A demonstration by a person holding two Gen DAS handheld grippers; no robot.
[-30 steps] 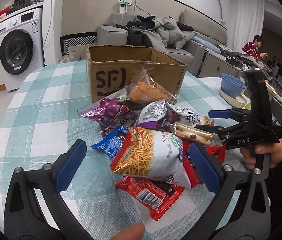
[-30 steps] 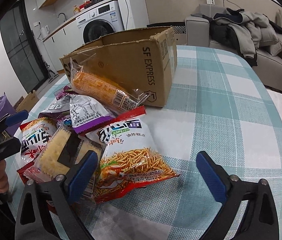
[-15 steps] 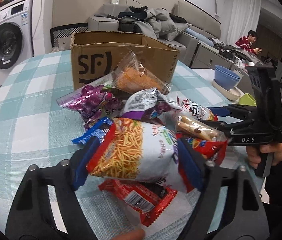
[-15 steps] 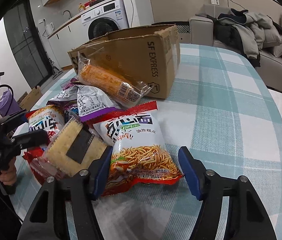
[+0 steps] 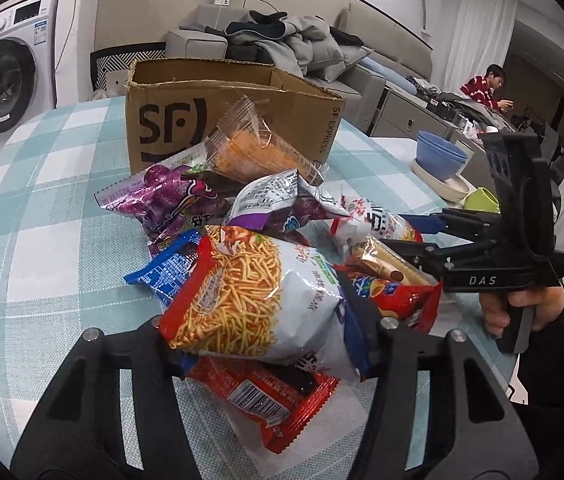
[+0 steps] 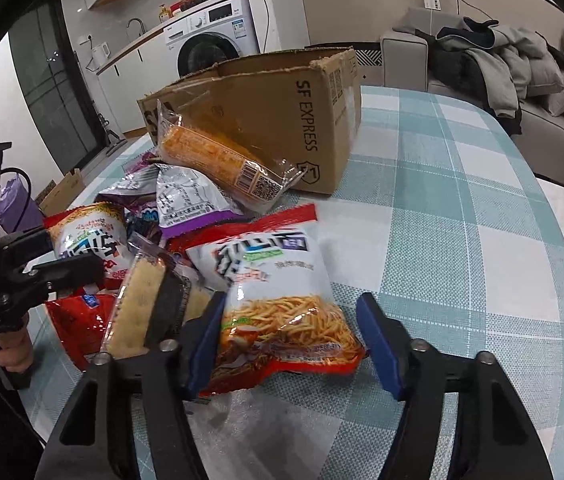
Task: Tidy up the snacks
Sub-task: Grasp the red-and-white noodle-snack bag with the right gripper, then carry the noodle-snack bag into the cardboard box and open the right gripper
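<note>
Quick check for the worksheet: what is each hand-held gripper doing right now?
Left hand-held gripper: closing, pads pressing a noodle snack bag.
Right hand-held gripper: closing around a second noodle bag, not yet gripped.

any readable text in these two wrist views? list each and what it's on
"SF": front of the cardboard box.
"SF EXPRESS": side of the same box.
"DAS": body of the right hand-held gripper.
"GenRobot.AI": body of the left hand-held gripper, small but legible.
Noodle snack bag: large stylised characters, not readable to me.
Barcodes, back-of-pack print and the washing machine labels: too small or blurred to read.
</note>
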